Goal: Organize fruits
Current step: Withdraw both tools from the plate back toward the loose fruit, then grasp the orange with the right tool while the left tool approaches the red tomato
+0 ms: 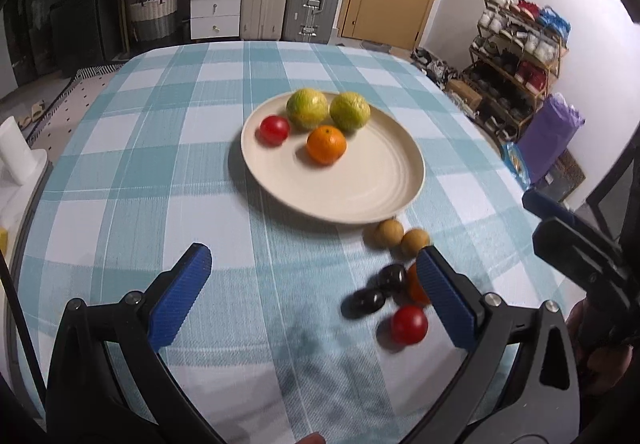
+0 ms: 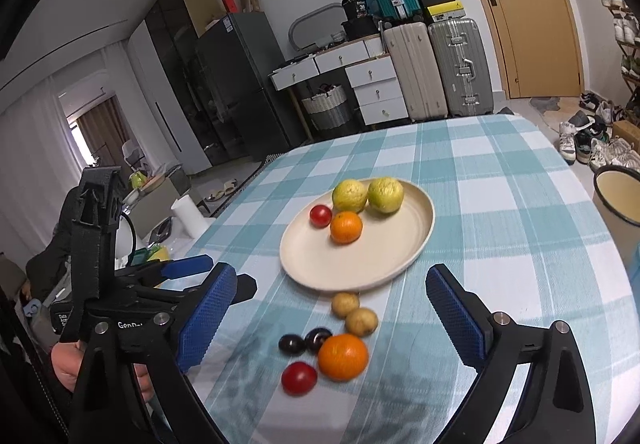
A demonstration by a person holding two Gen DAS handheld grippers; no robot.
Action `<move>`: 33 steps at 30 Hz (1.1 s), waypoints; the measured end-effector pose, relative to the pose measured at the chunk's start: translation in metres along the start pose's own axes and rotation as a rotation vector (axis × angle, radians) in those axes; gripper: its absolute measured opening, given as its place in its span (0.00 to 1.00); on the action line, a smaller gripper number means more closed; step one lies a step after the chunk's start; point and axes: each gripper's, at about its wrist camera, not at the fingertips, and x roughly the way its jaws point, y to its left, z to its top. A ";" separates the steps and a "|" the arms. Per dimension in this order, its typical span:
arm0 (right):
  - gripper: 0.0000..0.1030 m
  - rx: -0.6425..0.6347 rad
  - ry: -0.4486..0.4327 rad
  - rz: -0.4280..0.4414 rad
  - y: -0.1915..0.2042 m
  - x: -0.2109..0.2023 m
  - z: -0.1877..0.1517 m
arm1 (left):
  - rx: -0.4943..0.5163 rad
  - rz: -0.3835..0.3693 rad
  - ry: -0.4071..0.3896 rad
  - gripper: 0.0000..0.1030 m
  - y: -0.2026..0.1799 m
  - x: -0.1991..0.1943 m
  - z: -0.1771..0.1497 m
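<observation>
A cream plate (image 1: 360,188) (image 2: 384,260) on the checked tablecloth holds two green-yellow fruits (image 1: 307,109) (image 2: 350,193), an orange (image 1: 326,144) (image 2: 346,227) and a red tomato (image 1: 274,129) (image 2: 321,215). In front of the plate lie two tan round fruits (image 2: 346,303), two dark plums (image 2: 291,344), an orange (image 2: 343,357) and a tomato (image 2: 299,377) (image 1: 409,324). My left gripper (image 1: 316,300) is open and empty, left of the loose fruits. My right gripper (image 2: 328,316) is open and empty above them.
The left gripper's body (image 2: 100,244) shows at the left of the right wrist view. The right gripper's body (image 1: 580,244) shows at the right edge of the left wrist view. A bucket (image 2: 618,200) stands by the table's right side. Suitcases (image 2: 436,72) and drawers stand behind.
</observation>
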 end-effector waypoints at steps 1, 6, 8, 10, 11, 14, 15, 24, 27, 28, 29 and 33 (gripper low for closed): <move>0.95 0.000 0.004 -0.001 0.001 0.000 -0.003 | 0.006 0.010 -0.002 0.99 -0.001 0.000 -0.003; 0.95 0.010 0.025 -0.006 0.001 -0.001 -0.017 | -0.019 0.004 0.011 0.99 0.001 0.001 -0.015; 0.95 0.010 0.031 -0.007 0.002 -0.001 -0.021 | -0.027 0.000 0.017 0.99 0.002 0.002 -0.018; 0.95 0.006 0.039 -0.013 0.002 0.000 -0.024 | -0.030 -0.002 0.024 0.99 0.002 0.003 -0.022; 0.95 0.005 0.044 -0.015 0.003 0.000 -0.026 | -0.029 -0.005 0.027 0.99 0.002 0.004 -0.025; 0.95 0.003 0.055 -0.022 0.004 0.002 -0.032 | -0.028 -0.010 0.039 0.99 0.001 0.007 -0.030; 0.95 0.003 0.060 -0.023 0.004 0.003 -0.034 | -0.028 -0.010 0.042 0.99 0.000 0.008 -0.031; 0.93 0.032 0.111 -0.025 -0.002 0.015 -0.049 | -0.046 -0.006 0.063 0.99 0.009 0.014 -0.037; 0.90 0.044 0.130 -0.017 -0.005 0.020 -0.051 | -0.053 -0.009 0.072 0.99 0.012 0.017 -0.039; 0.89 0.046 0.136 -0.016 -0.005 0.022 -0.052 | -0.054 -0.008 0.075 0.99 0.012 0.018 -0.040; 0.89 0.049 0.142 -0.017 -0.006 0.024 -0.053 | -0.056 -0.009 0.077 0.99 0.013 0.019 -0.040; 0.84 0.065 0.166 -0.003 -0.007 0.031 -0.054 | -0.063 -0.013 0.086 0.99 0.015 0.022 -0.042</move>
